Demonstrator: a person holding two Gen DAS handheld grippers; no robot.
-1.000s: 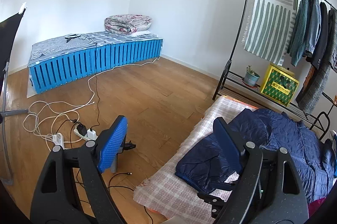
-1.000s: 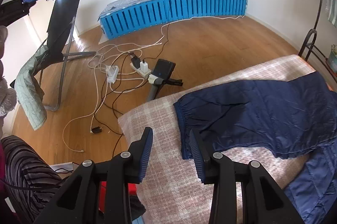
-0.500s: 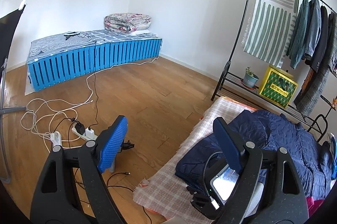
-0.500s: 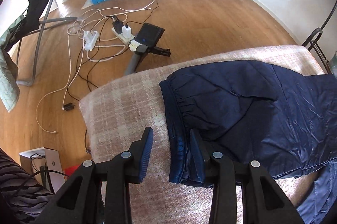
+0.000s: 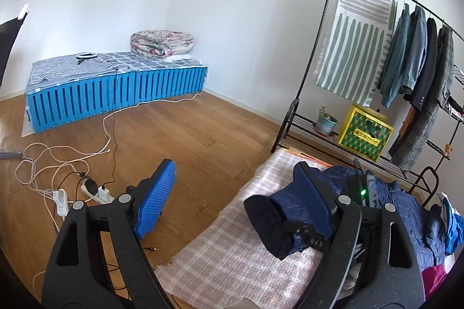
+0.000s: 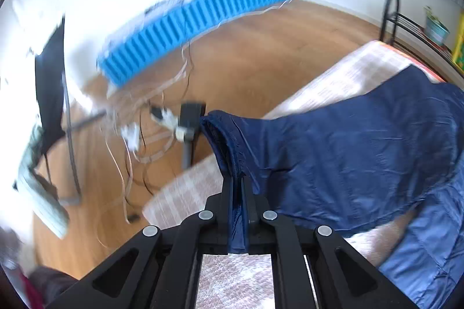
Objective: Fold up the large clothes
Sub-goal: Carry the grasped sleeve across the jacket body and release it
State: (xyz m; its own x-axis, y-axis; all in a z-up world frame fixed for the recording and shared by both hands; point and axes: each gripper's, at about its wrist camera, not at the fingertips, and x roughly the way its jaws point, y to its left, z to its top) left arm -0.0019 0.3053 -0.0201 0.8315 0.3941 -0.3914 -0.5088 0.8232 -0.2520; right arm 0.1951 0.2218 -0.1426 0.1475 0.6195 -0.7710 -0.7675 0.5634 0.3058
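A: Left wrist view first. What does the claw show?

B: The left gripper (image 5: 232, 201) stands wide apart with nothing between its blue pads; one pad sits over the wooden floor (image 5: 185, 132), the other over the bedding at lower right.

A: And the garment?

B: The navy jacket (image 5: 391, 193) lies on the checked blanket (image 5: 232, 256) in the lower right of the frame. Its long axis runs from the right edge toward the centre, and the sleeve cuff (image 5: 261, 210) is the end pointing left. Part of the right gripper's body crosses in front of it.

A: Anything else there?

B: A clothes rack (image 5: 319, 48) at upper right, a blue slatted bed (image 5: 116, 97) at middle left, and power strips (image 5: 81, 193) with cables on the floor.

A: Right wrist view?

B: Blurred at the left. The right gripper (image 6: 238, 187) is closed down on the navy jacket (image 6: 362, 152), with a fold of cloth pinched between the jaws. The sleeve cuff (image 6: 223, 140) rises just above the fingertips at frame centre, and the sleeve stretches away to the right edge, lifted above the checked blanket (image 6: 185, 193)
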